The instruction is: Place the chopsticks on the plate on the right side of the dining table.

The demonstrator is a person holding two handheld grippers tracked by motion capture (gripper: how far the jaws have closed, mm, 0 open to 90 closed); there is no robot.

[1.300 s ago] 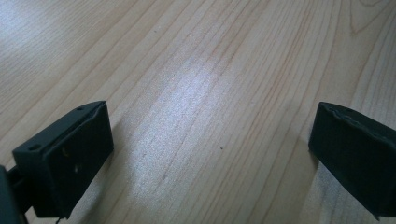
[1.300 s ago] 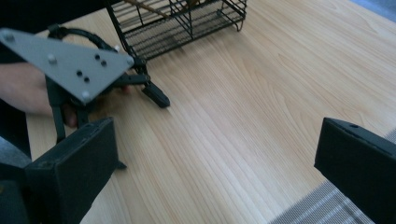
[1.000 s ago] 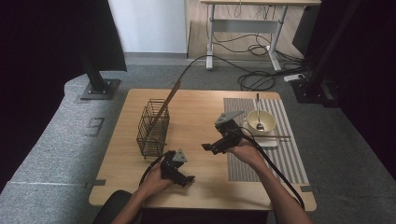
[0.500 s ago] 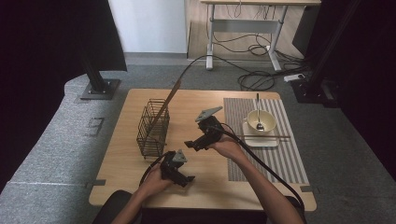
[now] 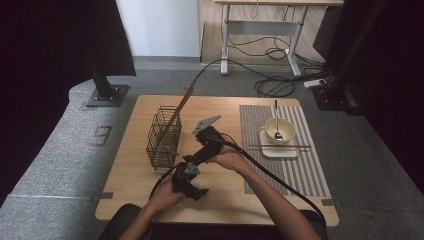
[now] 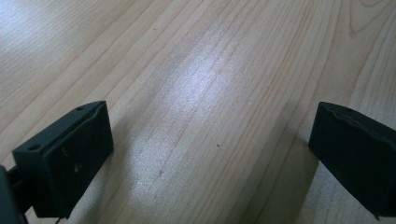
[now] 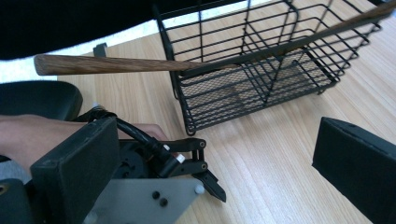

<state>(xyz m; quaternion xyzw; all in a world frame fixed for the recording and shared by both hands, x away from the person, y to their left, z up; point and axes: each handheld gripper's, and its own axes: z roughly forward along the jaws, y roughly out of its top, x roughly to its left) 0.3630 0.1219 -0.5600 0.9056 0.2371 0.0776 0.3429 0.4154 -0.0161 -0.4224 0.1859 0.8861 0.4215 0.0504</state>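
Black wire forms the basket that we take as our landmark, standing upright on the wooden table toward its left half, and a long wooden stick leans out of its top, tilted up and away toward the far edge. In the right gripper view we see the same basket close ahead, its mesh floor showing through the bars, with the stick crossing its upper rim and its rounded end jutting past the basket's corner. Our right gripper hovers just beside the basket, on its near right side, jaws spread wide with nothing between them; in its own view the two black pads sit far apart, bare tabletop between them. Our left gripper rests on the table nearer to us than the basket, close below the right one; its jaws also stand wide apart and hold nothing, only pale wood grain lying between them. We also see it in the right gripper view, low and near, with the left hand behind it. Well to the right of the basket lies a striped placemat, bearing a square plate with a cream bowl and spoon, chopsticks laid across the plate's near side.
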